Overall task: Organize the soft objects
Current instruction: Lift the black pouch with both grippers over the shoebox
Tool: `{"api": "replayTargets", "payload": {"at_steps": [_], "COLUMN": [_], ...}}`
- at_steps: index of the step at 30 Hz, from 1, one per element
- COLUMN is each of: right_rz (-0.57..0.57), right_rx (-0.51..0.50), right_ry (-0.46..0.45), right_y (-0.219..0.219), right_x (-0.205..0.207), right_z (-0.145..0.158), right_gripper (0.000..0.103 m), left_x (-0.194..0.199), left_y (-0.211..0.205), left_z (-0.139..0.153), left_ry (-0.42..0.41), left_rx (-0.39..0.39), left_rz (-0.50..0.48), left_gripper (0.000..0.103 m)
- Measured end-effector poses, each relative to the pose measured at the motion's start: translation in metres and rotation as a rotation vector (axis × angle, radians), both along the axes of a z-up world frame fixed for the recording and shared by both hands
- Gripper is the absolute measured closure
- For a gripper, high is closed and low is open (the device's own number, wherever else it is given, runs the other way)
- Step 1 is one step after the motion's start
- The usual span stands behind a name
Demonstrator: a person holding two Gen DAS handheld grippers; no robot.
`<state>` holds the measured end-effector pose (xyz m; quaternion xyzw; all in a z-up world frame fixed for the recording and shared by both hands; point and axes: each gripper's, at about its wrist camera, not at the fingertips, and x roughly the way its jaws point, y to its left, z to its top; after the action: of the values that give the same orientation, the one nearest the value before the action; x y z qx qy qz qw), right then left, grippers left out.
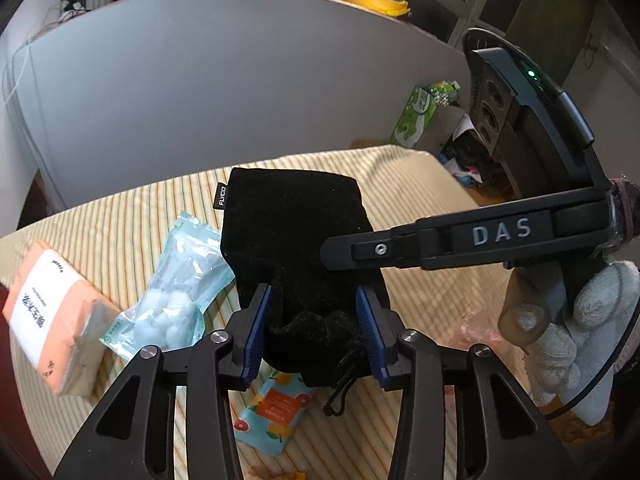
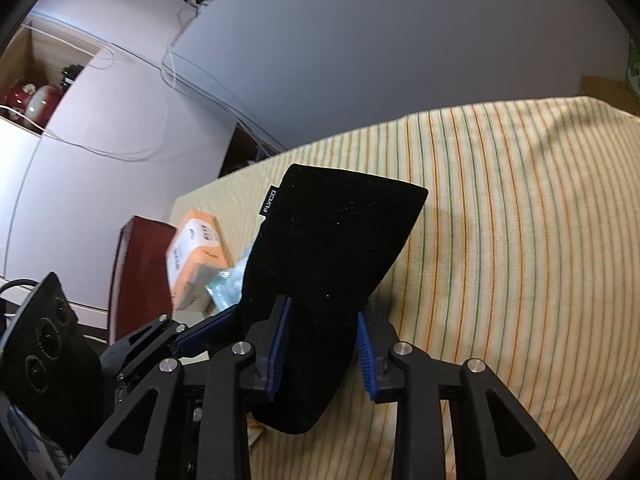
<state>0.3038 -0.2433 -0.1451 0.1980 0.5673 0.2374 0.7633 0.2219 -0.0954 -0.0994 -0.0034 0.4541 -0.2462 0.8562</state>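
Under both my grippers I see the cream cloth with thin green and orange stripes [image 1: 420,300] spread over the table, reaching far ahead of the fingers. The black velvet drawstring pouch with a small FLYCO tag [image 1: 296,232] is lifted off that cloth and sits between the two tools. My left gripper [image 1: 316,320] has its blue pads [image 1: 256,320] pressed against the gathered mouth of the pouch, grasping it, with the drawstring cord dangling below. My right gripper [image 2: 324,344] comes in from the right; its left pad [image 2: 280,344] touches the pouch body, but I cannot tell whether the other pad presses it, so its grip is unclear to me. Left of my left gripper lies the orange-and-white soft tissue pack [image 1: 52,316], and just beside it, closer to the fingers, the clear pale-blue bag of white cotton balls [image 1: 172,300]. Directly below the left fingers rests the small blue packet printed with orange fruit [image 1: 276,412].
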Motion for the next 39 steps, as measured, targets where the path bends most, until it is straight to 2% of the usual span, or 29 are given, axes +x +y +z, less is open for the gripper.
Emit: {"api": "replayTargets", "payload": {"at_steps": [8, 15, 19, 25, 30, 39], "right_rz": [-0.006, 0.038, 0.097, 0.205, 0.294, 0.407], "right_rx": [0.036, 0.082, 0.119, 0.150, 0.160, 0.166], "right_ry": [-0.062, -0.124, -0.164, -0.206, -0.222, -0.218], "right_y": [0.002, 0.042, 0.088, 0.177, 0.253, 0.343], "right_x": [-0.014, -0.021, -0.022, -0.028, -0.038, -0.046], "right_z": [0.036, 0.072, 0.096, 0.120, 0.131, 0.127], "right_gripper": [0.081, 0.082, 0.082, 0.082, 0.082, 0.082], "left_x": [-0.018, -0.045, -0.062, -0.091, -0.109, -0.130], "left_y": [0.018, 0.064, 0.115, 0.190, 0.247, 0.318], "left_z": [0.027, 0.069, 0.095, 0.115, 0.122, 0.119], "left_ry": [-0.061, -0.157, -0.211, -0.257, -0.275, -0.271], "left_rx": [-0.010, -0.006, -0.008, -0.005, 0.001, 0.015], "left_rz": [0.021, 0.084, 0.162, 0.281, 0.376, 0.497], "left_gripper": [0.065, 0.065, 0.066, 0.066, 0.066, 0.066]}}
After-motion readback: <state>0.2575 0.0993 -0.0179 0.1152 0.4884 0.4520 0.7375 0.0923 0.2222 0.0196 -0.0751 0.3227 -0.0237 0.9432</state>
